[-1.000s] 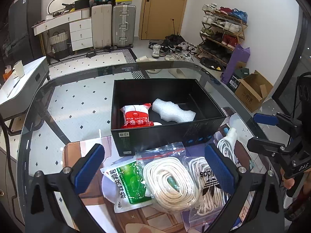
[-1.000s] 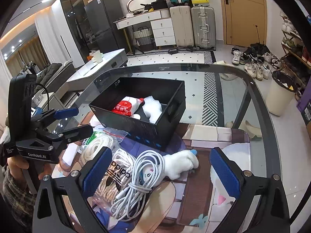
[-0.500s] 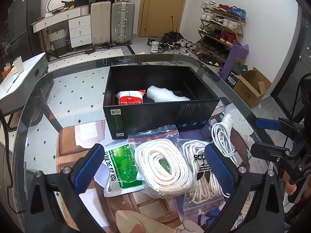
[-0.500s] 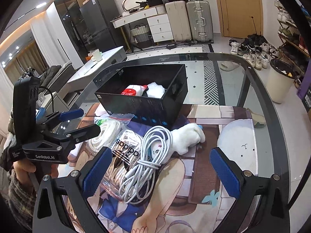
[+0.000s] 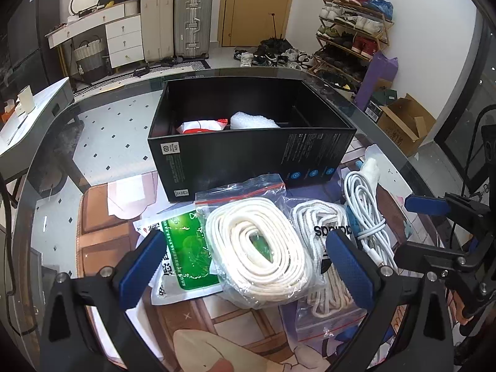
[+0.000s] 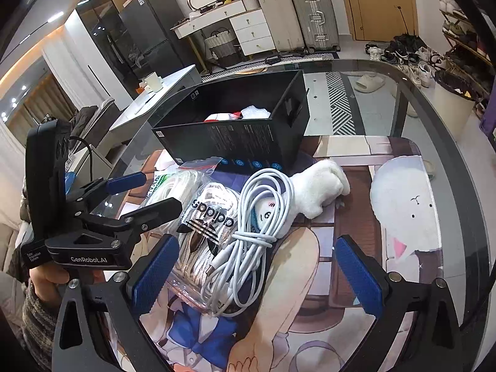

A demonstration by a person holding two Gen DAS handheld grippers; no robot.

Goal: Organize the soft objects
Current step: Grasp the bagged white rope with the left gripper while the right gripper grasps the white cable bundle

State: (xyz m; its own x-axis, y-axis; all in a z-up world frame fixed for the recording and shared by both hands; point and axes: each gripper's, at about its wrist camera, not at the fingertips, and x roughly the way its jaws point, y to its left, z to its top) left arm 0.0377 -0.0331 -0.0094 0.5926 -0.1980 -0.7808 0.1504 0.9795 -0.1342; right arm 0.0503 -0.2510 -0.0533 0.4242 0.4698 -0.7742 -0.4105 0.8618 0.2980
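A black box (image 5: 248, 158) (image 6: 248, 142) stands on the glass table, holding a red-and-white packet (image 5: 201, 126) and white foam (image 5: 254, 121). In front of it lie a bagged coil of white rope (image 5: 257, 248), a green packet (image 5: 186, 248), a second bagged cord with a black logo (image 5: 328, 241) (image 6: 207, 229), a white cable bundle (image 5: 365, 214) (image 6: 257, 226) and a white plush toy (image 6: 322, 186). My left gripper (image 5: 248, 269) hovers open just above the bagged rope coil. My right gripper (image 6: 257, 282) hangs open over the cable bundle, holding nothing.
A printed mat (image 6: 356, 248) covers the near part of the glass table (image 5: 102, 130). Beyond the table are suitcases (image 5: 192, 24), a white dresser (image 5: 121, 40), a shoe rack (image 5: 350, 31) and a cardboard box (image 5: 403, 121) on the floor.
Both grippers have drawn back from the box and come down closer to the pile of bagged ropes and cable. Nothing has been grasped; both stay open.
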